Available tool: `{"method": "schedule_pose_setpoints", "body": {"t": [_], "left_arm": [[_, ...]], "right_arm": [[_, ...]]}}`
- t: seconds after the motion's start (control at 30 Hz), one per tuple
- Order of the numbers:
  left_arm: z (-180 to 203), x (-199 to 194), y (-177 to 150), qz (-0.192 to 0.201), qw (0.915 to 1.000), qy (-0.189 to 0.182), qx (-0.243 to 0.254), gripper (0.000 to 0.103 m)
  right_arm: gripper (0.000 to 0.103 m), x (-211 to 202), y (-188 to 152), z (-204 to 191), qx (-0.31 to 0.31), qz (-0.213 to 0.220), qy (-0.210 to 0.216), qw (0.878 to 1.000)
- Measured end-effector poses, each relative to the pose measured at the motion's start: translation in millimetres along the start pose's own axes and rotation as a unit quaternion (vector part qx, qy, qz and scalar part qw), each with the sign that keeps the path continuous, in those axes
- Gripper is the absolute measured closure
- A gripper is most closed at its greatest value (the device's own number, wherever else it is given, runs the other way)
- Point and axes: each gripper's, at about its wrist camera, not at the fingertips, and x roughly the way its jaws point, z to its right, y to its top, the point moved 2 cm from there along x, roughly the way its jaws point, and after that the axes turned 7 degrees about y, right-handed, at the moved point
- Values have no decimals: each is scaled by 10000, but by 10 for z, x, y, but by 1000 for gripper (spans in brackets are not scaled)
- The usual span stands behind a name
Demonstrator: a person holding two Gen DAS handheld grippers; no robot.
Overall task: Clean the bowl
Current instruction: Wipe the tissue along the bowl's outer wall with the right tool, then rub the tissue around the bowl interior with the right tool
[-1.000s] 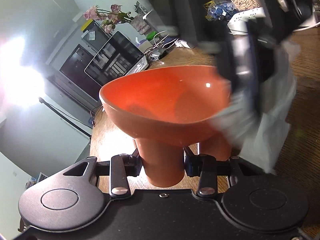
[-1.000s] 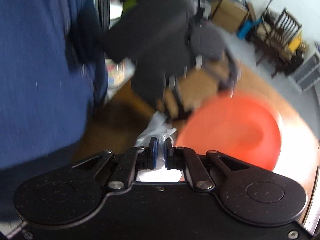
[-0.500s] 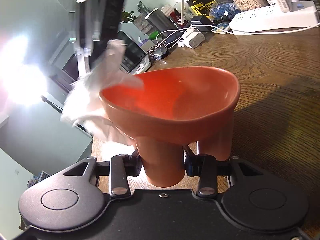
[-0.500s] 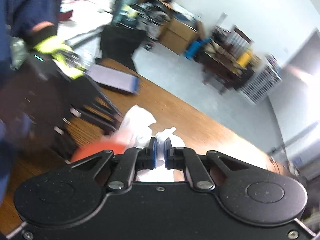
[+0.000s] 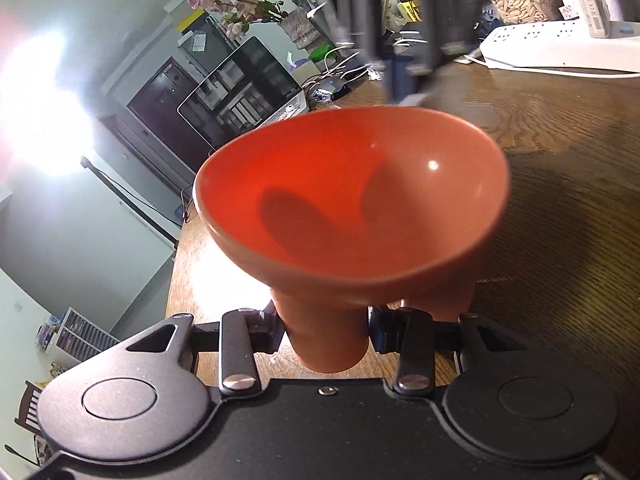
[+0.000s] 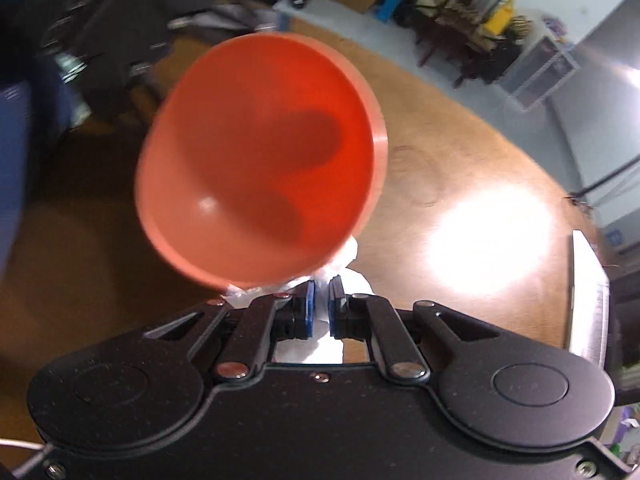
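Wooden tabletop point(image 5: 560, 152) fills the background, cluttered at its far edge, and the orange bowl point(image 5: 352, 200) is held clear above it. The bowl is gripped by the left gripper point(image 5: 326, 330), whose fingers are closed part way on one of the bowl's thick orange legs point(image 5: 328, 340); a second leg point(image 5: 440, 304) is seen just right of the fingers. Held this way, from below and behind, the rim and the whole inside are left free, and the bowl is tipped so that its opening faces the other tool.

No dirt can be made out on the glossy inside, only shadows and a highlight, so how far the cleaning has gone cannot be judged.

Seen from the right wrist, the bowl point(image 6: 260, 160) lies just ahead of and above the right gripper point(image 6: 322, 312). That gripper is closed almost fully on a white wipe point(image 6: 344, 276), which is bunched between and beyond the blue pads point(image 6: 309, 312). The wipe meets the bowl's near outer edge, apparently so that the outside can be rubbed while the bowl is steadied from the other side.

Beyond the bowl, a laptop point(image 5: 244, 88), a white power strip point(image 5: 560, 46) and wilted flowers point(image 5: 236, 4) are seen, well apart from both tools.
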Motion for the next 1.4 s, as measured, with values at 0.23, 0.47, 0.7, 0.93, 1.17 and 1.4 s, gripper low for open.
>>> {"method": "schedule_pose_setpoints", "body": {"t": [0.23,0.47,0.7,0.93,1.17,1.4], "left_arm": [[-7,25,31,-19,10000,-21,35,63],[11,54,74,-26,9999,-8,171,63],[24,59,104,-35,9996,39,280,63],[1,85,103,-112,9999,8,112,63],[11,53,109,-143,9999,15,63,63],[31,45,133,-87,9998,11,183,64]], "right_arm": [[95,-154,104,-452,-702,109,603,9957],[95,-398,551,-442,-995,899,345,9904],[95,-195,759,-130,-907,932,-331,9910],[95,-253,583,101,-560,415,-641,9955],[95,-199,324,-130,-601,32,-211,9980],[95,-213,437,-455,-851,392,283,9952]]}}
